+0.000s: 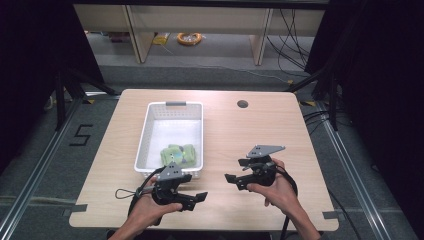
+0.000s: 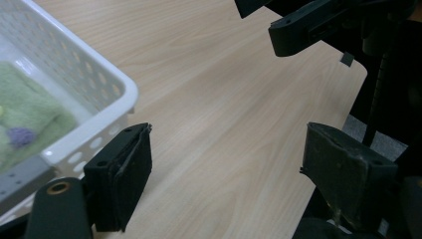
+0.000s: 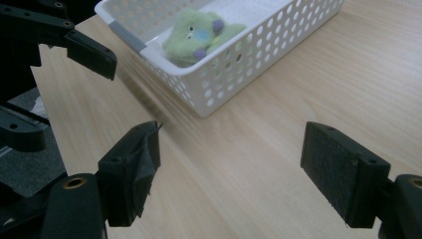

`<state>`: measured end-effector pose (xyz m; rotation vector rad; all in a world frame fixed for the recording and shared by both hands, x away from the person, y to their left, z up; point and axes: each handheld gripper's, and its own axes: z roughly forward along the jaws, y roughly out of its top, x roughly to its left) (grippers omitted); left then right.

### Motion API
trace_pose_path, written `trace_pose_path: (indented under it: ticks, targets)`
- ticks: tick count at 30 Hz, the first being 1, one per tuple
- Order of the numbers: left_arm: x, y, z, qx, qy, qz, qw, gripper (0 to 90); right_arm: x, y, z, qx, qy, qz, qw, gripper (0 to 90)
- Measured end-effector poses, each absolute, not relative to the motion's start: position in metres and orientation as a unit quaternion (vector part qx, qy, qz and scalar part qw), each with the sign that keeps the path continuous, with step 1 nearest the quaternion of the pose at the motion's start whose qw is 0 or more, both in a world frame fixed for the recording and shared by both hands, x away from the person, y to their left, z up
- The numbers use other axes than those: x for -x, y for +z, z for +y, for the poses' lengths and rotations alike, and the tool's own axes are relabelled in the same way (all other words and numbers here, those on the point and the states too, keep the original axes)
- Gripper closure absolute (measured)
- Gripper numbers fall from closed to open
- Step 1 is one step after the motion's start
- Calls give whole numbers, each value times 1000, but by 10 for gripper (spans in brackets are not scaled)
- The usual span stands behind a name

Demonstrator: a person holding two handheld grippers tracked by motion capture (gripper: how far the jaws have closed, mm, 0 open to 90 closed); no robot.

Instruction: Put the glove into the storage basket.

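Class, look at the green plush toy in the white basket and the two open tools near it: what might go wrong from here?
1. The plush toy lies against the near wall of the basket; a tool reaching in may knock that wall.
2. The light basket could slide or tip if the toy snags.
3. The left tool and right tool point at each other and could collide.

A soft green plush toy (image 1: 177, 154) with purple spots lies in the near end of the white perforated basket (image 1: 145, 131), slumped against its wall.
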<state>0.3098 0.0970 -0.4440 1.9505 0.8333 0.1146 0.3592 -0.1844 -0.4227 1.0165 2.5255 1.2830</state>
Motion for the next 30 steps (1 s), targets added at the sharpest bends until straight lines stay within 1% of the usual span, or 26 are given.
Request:
trace_pose_path:
  ticks: [1, 2, 8, 9, 11, 13, 14, 16, 20, 21, 22, 24, 25, 27, 28, 30]
  targets:
    - [-310, -444, 97, -802, 47, 343, 487, 186, -356, -423, -185, -341, 424, 837, 54, 241]
    - [-307, -447, 96, -804, 38, 340, 487, 182, -354, -425, -185, -338, 426, 837, 55, 238]
    - [-303, -455, 94, -809, 39, 326, 487, 176, -347, -433, -189, -337, 429, 836, 65, 223]
    - [-301, -456, 93, -810, 35, 331, 482, 176, -345, -435, -189, -340, 433, 833, 55, 218]
    - [-299, -461, 93, -815, 43, 316, 483, 171, -342, -439, -192, -346, 430, 831, 62, 199]
    - [-298, -463, 93, -815, 49, 315, 484, 168, -340, -443, -194, -346, 430, 831, 62, 199]
    - [-297, -465, 94, -821, 47, 314, 474, 168, -340, -443, -194, -346, 430, 831, 62, 199]
    - [-295, -472, 95, -823, 47, 315, 470, 168, -337, -450, -197, -352, 433, 828, 54, 193]
    - [-292, -479, 97, -828, 48, 311, 465, 168, -334, -455, -202, -352, 427, 830, 65, 192]
    - [-290, -483, 97, -828, 55, 314, 460, 169, -330, -458, -203, -359, 434, 825, 51, 193]
    - [-290, -483, 97, -828, 55, 314, 460, 169, -330, -458, -203, -359, 434, 825, 51, 193]
    - [-288, -485, 98, -828, 55, 309, 464, 169, -325, -463, -204, -356, 435, 825, 65, 192]
    - [-286, -488, 98, -827, 48, 315, 463, 169, -323, -464, -204, -353, 431, 828, 61, 191]
    - [-285, -491, 99, -829, 54, 312, 462, 169, -321, -465, -204, -355, 429, 828, 64, 191]
    - [-283, -492, 98, -825, 53, 322, 461, 169, -318, -468, -205, -346, 430, 831, 67, 189]
    - [-283, -494, 100, -827, 54, 319, 460, 169, -316, -469, -206, -343, 429, 833, 63, 186]
